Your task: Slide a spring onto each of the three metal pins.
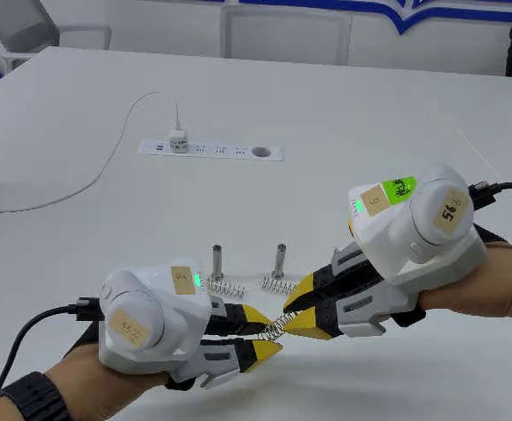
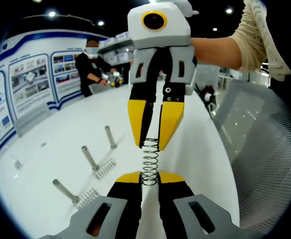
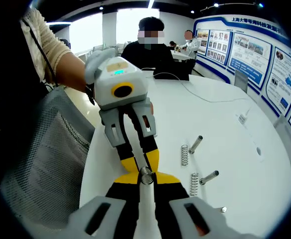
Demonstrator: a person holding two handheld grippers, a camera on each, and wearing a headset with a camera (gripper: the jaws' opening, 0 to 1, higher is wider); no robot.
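Nearest in the head view: left gripper (image 1: 263, 333) low on the left, right gripper (image 1: 302, 309) in from the right, yellow tips almost nose to nose just above the table (image 1: 396, 114). The held spring (image 1: 276, 326) bridges the two. Left gripper is clenched on one end, right gripper on the other. Each gripper view shows its own tips closed around a spring end, with the opposite gripper's tips pinching the far end. The held spring is up off the table, slanted in the head view, on no pin.

Just behind the grippers, per the left gripper view, three metal pins stand upright in a row on the table: near pin (image 2: 66, 190), middle pin (image 2: 89, 158), far pin (image 2: 110, 136). All three shafts are bare. First loose spring (image 2: 87, 197) lies flat just beside the base of the near pin. Second loose spring (image 2: 104, 168) lies flat just beside the base of the middle pin. Can't tell whether either spring touches its pin.

Further back, well apart from the pins: white power strip (image 1: 212, 149) flat on the table, with a white charger (image 1: 178, 139) plugged in near its left end. Its cable (image 1: 107, 167) arcs away toward the left edge.

Beyond the far table edge: chair (image 1: 284, 33). In the right gripper view a seated person (image 3: 150, 47) is at the far end of the table.
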